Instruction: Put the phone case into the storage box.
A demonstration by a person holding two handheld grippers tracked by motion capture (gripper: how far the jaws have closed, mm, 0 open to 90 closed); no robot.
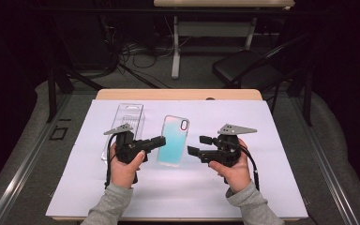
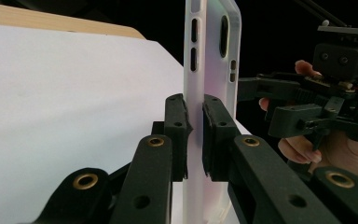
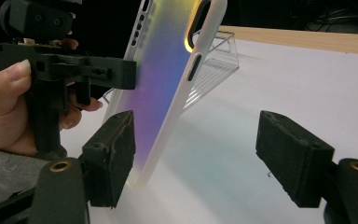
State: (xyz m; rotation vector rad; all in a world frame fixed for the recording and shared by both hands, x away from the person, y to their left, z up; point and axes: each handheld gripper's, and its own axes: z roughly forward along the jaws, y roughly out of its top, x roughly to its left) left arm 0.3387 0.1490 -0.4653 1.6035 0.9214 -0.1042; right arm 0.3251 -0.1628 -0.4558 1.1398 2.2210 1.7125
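A translucent phone case (image 1: 174,140) with a blue-to-white tint is held off the white sheet by its left long edge. My left gripper (image 1: 161,141) is shut on that edge. In the left gripper view both pads press the case's (image 2: 209,56) side wall between them (image 2: 195,121). My right gripper (image 1: 195,144) hovers open just right of the case. In the right gripper view the tilted case (image 3: 163,79) rises close by the left pad, and the wide gap between the pads (image 3: 200,149) is otherwise bare. The right gripper (image 2: 261,107) also appears in the left gripper view.
A clear plastic package tray (image 1: 126,122) lies on the white sheet (image 1: 262,187) behind my left gripper. The wooden table edge (image 1: 178,94) runs along the back. A black chair (image 1: 243,65) and cables sit on the floor beyond.
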